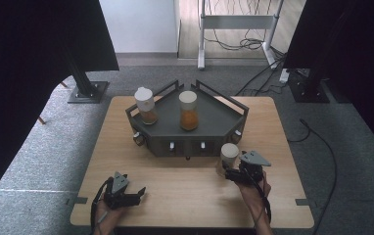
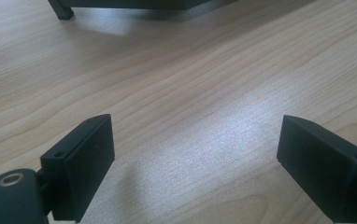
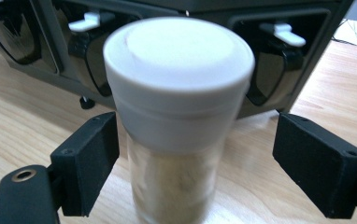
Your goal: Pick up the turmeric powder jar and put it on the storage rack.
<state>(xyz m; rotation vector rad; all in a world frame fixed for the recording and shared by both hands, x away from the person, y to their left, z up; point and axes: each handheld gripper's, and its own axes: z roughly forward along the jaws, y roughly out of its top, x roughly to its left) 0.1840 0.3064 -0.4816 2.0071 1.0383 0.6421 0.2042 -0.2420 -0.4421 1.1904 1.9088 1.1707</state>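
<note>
While my right gripper sits around the jar near the table's right-front area, its jaws are spread wide, one on each side of the jar; the left-hand jaw looks close to the glass, the other stands clear, so no grip. That jar stands upright on the wood just in front of the dark rack, off its right-front corner. It has a clear body with a pale beige powder or grain inside and a wide white cap with a shallow raised disc on top; the fill is blurred in the right gripper view, so I can't tell it finer. Two more jars stand on the rack's top deck: the left jar has a white cap and a brownish fill low in the glass, the middle jar a cream cap and orange contents filling most of the body. The rack's front faces carry dark pockets with small white tabs. My left gripper rests low over bare wood at the table's left-front, jaws apart, nothing between them
</note>
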